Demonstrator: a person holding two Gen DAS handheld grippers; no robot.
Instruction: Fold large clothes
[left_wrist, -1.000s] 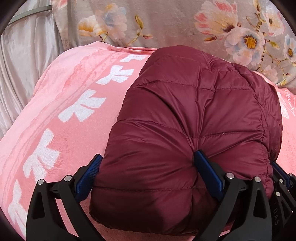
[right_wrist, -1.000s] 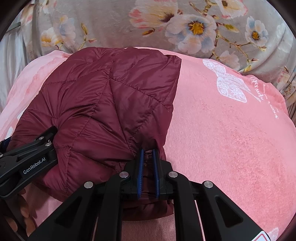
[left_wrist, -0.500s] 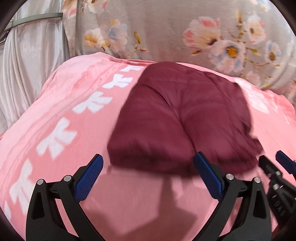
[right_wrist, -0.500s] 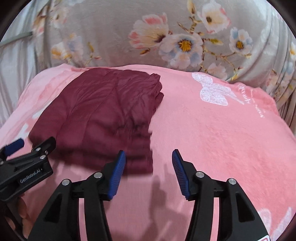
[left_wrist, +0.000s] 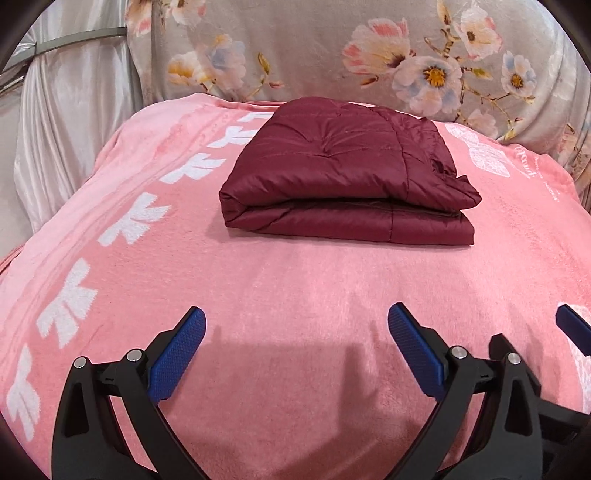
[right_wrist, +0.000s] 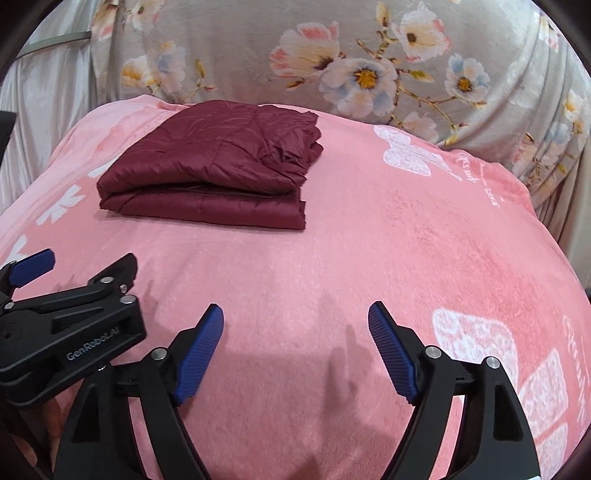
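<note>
A maroon quilted puffer jacket (left_wrist: 343, 173) lies folded in a flat stack on the pink blanket (left_wrist: 295, 288), toward its far side; it also shows in the right wrist view (right_wrist: 214, 173). My left gripper (left_wrist: 295, 347) is open and empty, held well back from the jacket above the blanket's near part. My right gripper (right_wrist: 295, 343) is open and empty, also well back from the jacket. The left gripper shows at the left edge of the right wrist view (right_wrist: 33, 269).
The pink blanket with white bow prints (left_wrist: 129, 221) covers a rounded surface. A grey floral cloth (left_wrist: 406, 55) hangs behind it. A pale satin curtain (left_wrist: 66, 110) hangs at the left.
The right gripper let go of the jacket and opened. Both grippers pulled back toward me, away from the jacket, which now lies folded on the blanket.
</note>
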